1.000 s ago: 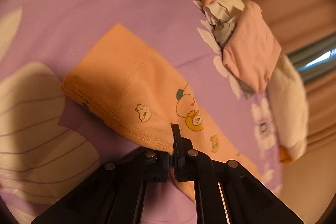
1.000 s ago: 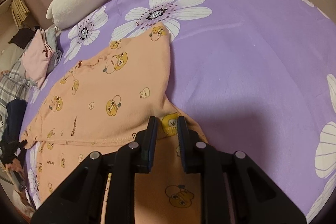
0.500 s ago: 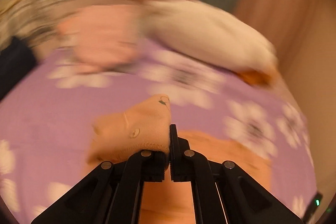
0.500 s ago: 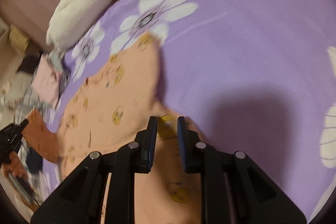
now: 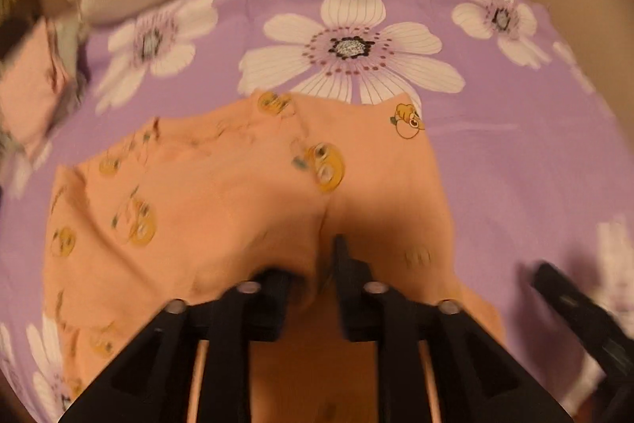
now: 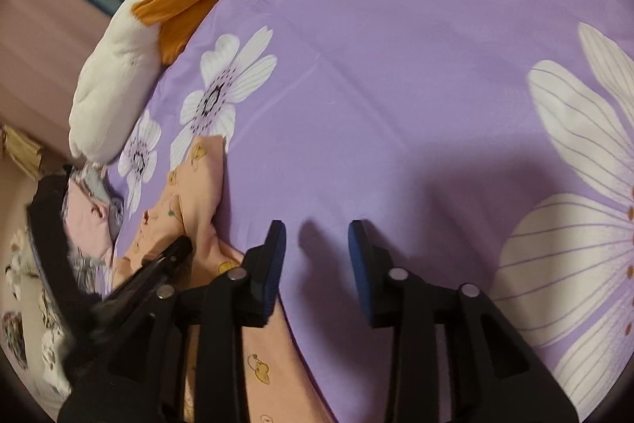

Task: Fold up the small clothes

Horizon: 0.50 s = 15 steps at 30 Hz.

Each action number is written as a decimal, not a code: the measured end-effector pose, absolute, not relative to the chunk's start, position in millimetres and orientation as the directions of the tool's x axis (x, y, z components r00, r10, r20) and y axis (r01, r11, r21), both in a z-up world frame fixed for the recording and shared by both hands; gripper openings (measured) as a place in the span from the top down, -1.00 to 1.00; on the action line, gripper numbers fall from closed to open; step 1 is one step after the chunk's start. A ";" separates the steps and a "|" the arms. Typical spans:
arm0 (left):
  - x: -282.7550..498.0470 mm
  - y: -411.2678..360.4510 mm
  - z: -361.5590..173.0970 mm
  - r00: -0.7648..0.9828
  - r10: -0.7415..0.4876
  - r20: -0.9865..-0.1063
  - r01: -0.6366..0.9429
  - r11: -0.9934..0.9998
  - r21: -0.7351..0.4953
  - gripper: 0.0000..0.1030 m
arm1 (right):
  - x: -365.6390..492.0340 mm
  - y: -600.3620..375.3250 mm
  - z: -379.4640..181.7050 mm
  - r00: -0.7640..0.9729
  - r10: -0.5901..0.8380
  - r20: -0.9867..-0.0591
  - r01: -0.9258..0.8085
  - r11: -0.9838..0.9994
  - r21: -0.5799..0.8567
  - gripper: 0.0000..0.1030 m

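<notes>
Since a second ago the right tongs (image 6: 315,260) have let go and stand apart over the purple bedsheet (image 6: 396,86); the left tongs (image 5: 317,272), slightly apart around a fold, lay the peach garment (image 5: 237,193) doubled on the bed.

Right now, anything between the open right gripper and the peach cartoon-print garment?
Nothing visible. The right gripper hangs open over bare purple floral bedsheet; the peach cartoon-print garment lies just to its left, where the left gripper is.
</notes>
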State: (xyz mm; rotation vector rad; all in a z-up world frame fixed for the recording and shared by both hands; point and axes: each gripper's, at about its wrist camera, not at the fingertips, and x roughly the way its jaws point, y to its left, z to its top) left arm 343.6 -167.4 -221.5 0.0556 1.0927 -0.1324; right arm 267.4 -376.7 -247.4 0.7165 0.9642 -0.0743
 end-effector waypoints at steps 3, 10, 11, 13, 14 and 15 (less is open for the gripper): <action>314.6 -117.8 -179.9 0.543 -0.082 -0.836 0.076 0.996 -0.048 -0.02 | 265.1 -383.2 -249.8 0.590 0.272 -0.760 0.369 0.747 0.553 0.33; 245.9 8.5 -175.4 0.675 0.314 -0.668 -0.219 0.950 0.224 -0.42 | 267.4 -384.1 -251.2 0.585 0.283 -0.760 0.366 0.744 0.559 0.32; 248.3 17.9 -190.7 0.636 0.341 -0.692 -0.223 0.940 0.258 -0.30 | 267.5 -382.4 -250.8 0.584 0.275 -0.763 0.368 0.749 0.551 0.30; 256.1 27.3 -221.7 0.561 0.348 -0.751 -0.201 0.937 0.285 -0.06 | 268.6 -378.7 -249.7 0.584 0.261 -0.769 0.367 0.760 0.536 0.23; 259.4 29.3 -232.1 0.553 0.323 -0.768 -0.190 0.946 0.261 -0.05 | 269.5 -376.3 -248.7 0.583 0.252 -0.773 0.364 0.769 0.525 0.20; 266.1 30.4 -243.5 0.547 0.281 -0.789 -0.185 0.959 0.214 -0.05 | 270.8 -372.4 -247.3 0.580 0.242 -0.778 0.357 0.783 0.510 0.19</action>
